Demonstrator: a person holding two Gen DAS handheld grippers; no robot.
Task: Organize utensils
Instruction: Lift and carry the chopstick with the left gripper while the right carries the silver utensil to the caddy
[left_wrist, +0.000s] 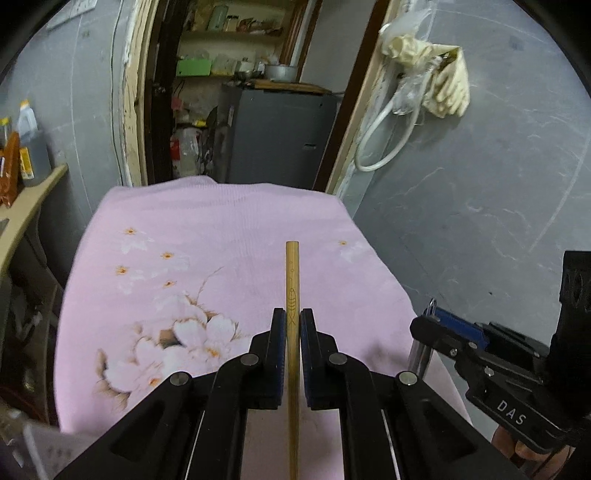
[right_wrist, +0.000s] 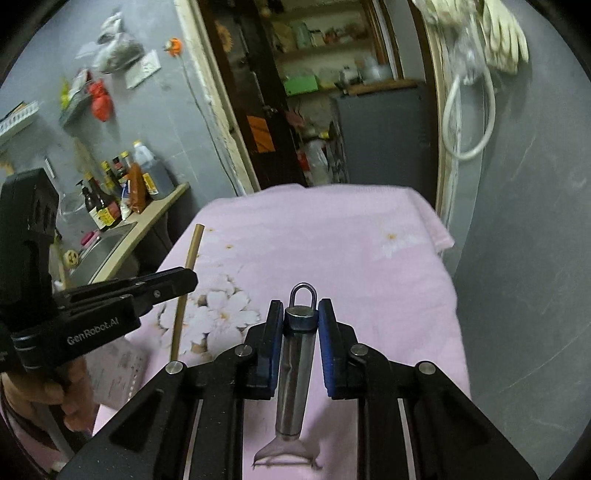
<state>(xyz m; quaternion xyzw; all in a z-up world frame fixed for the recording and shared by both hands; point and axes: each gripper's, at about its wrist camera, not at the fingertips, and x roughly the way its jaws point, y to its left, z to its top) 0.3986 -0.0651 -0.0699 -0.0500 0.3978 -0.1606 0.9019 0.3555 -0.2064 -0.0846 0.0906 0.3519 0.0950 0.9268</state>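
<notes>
Left gripper (left_wrist: 293, 325): black, blue pads, clamped on a chopstick (left_wrist: 292, 280). The chopstick is pale wood with a dark engraved pattern near the pads; it runs between the jaws lengthwise, far end projecting beyond the fingertips, near end passing back under the gripper body. It is held above the cloth (left_wrist: 207, 229), not resting on it.

Right gripper (right_wrist: 300, 317): same make, clamped on the handle of a peeler (right_wrist: 295, 362). The peeler is steel, with a round handle, a hanging loop at the far end past the fingertips, and a forked blade head at the near end under the gripper body. It too is carried above the cloth.

Cloth: pink, white flower print with orange centres, covering a table.

Relative places: right gripper and peeler stand to the right of the left gripper, apart from it; a hand (right_wrist: 55, 391) grips the left tool's handle.

Surroundings: grey walls, an open doorway (left_wrist: 240, 92) to shelves beyond the far edge of the table, a counter with bottles (right_wrist: 110, 192) far left, a white hose (left_wrist: 384, 140) hanging on the right wall.
</notes>
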